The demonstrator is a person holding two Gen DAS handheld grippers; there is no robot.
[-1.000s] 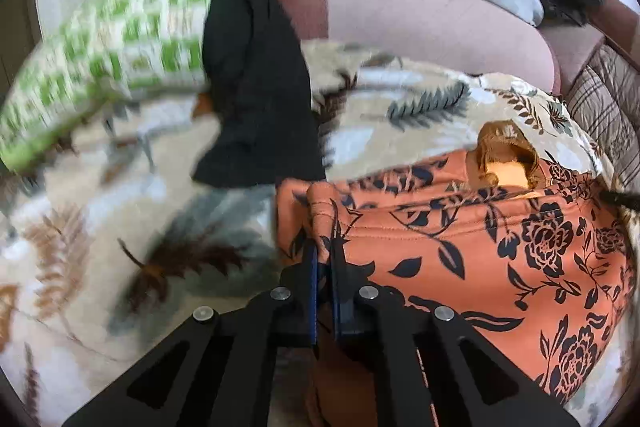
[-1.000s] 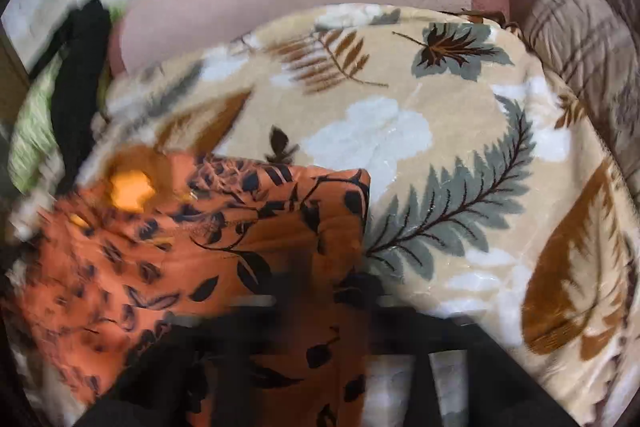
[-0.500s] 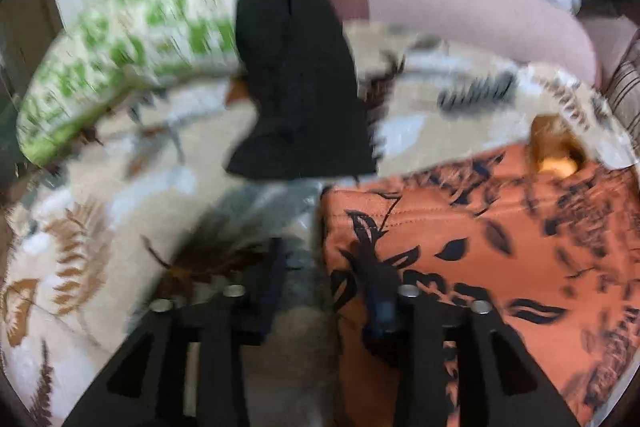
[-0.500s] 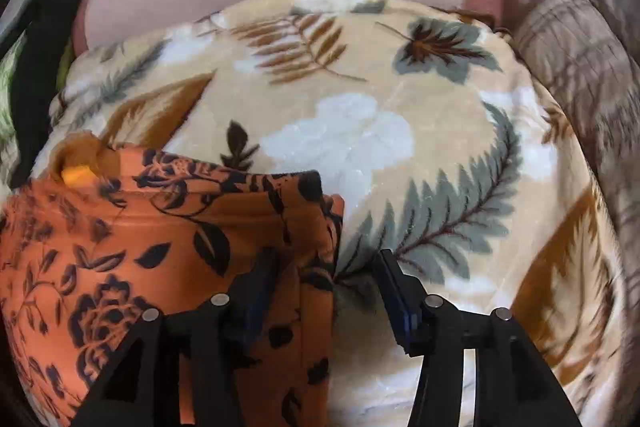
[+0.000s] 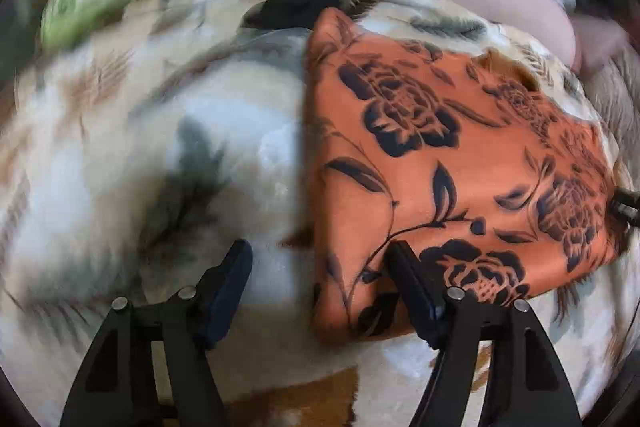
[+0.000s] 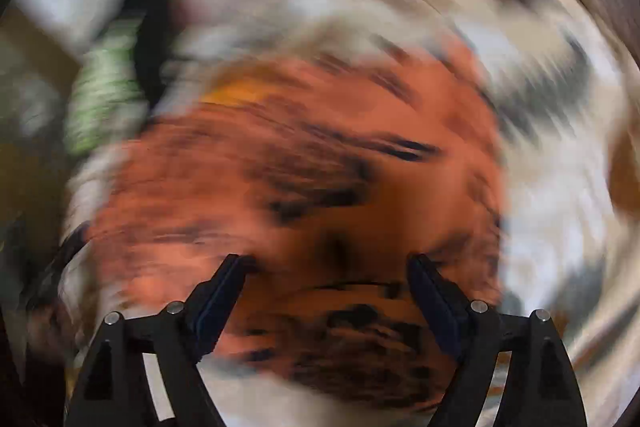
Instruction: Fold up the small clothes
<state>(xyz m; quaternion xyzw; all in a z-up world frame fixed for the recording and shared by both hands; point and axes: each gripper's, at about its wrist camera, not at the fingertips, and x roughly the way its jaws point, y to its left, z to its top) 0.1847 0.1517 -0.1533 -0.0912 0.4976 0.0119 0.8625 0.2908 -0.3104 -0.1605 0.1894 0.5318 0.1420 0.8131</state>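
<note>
Both claws let go of the folded orange garment

Since a second ago, left claw (image 5: 320, 259) and right claw (image 6: 326, 267) have just been opening, now wide and empty. Orange floral garment (image 5: 460, 155) lies folded on the leaf-print blanket (image 5: 120, 147); this fold looks finished

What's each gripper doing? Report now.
Left gripper: open, jaws just widened, holding nothing.
Right gripper: open, jaws just widened, over the orange garment.
</note>
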